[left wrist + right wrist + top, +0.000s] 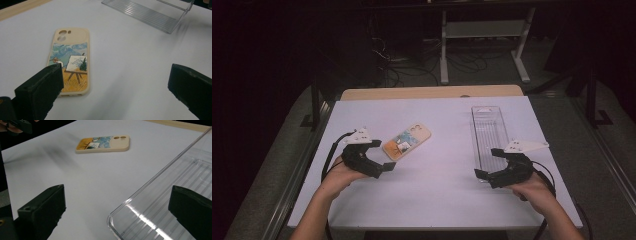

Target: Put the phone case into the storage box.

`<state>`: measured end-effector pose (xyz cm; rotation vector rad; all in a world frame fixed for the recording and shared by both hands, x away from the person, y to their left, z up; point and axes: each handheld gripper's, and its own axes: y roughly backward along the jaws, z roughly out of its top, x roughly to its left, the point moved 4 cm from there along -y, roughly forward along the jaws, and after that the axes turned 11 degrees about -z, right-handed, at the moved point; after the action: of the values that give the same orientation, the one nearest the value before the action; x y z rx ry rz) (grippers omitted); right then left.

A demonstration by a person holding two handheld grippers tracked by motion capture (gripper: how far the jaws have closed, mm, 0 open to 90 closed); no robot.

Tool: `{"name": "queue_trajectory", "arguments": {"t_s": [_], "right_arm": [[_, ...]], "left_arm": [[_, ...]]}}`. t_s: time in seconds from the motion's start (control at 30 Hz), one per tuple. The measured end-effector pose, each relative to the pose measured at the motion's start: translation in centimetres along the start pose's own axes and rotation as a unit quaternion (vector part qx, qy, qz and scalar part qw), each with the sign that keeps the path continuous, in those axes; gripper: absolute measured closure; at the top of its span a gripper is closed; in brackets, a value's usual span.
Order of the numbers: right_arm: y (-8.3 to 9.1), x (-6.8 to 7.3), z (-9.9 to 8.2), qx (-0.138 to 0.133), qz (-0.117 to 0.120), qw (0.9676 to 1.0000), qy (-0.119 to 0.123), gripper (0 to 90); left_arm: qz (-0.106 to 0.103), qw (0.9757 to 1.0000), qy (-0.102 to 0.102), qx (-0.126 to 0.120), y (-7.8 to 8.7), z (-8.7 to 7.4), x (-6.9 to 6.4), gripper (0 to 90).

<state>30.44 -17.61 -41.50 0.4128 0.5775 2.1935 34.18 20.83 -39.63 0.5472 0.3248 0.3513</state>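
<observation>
Cream silicone or soft plastic, by its look, made up the phone case [407,142], which in the high view lay flat and slantwise on the white table [432,195], left of centre, with the clear plastic tray [488,131] well apart to its right. The left gripper [384,155] hovered just beside the case's near end, jaws spread and holding nothing; the right gripper [486,162] sat at the tray's near end, likewise spread and empty. In the left gripper view, the phone case [70,62] lay printed side up, showing a painted scene of blue sky, golden field and an easel bearing a small canvas, with a plain cream band and camera cut-outs at the far end; one jaw stood over its near corner, the other well off to the side over bare table. In the right gripper view, the phone case [103,143] lay at a distance beyond open table, and the clear plastic tray [160,202], ribbed on its floor, rose between the wide jaws without being gripped. Judged light, thin, somewhat flexible and not fragile; lying flush, it would likely be best pinched across its long edges near the middle, or tipped up at one end first.
</observation>
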Motion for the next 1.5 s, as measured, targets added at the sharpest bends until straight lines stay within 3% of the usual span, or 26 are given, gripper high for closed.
{"name": "queue_trajectory", "arguments": {"t_s": [0.7,0.9,1.5], "right_arm": [[-0.1,-0.1,0.0,0.000,0.000,1.0000,0.000,0.7],[-0.2,0.0,0.0,0.001,0.000,1.0000,0.001,0.6],[-0.2,0.0,0.0,0.002,0.000,1.0000,0.000,0.7]], "left_arm": [[0.010,0.9999,-0.002,-0.005,-1.2,1.7,0.7,0.0],[0.013,0.9998,-0.013,0.000,-1.6,2.4,1.2,0.0],[0.017,0.9998,-0.008,-0.005,-2.4,3.9,2.2,0.0]]}}
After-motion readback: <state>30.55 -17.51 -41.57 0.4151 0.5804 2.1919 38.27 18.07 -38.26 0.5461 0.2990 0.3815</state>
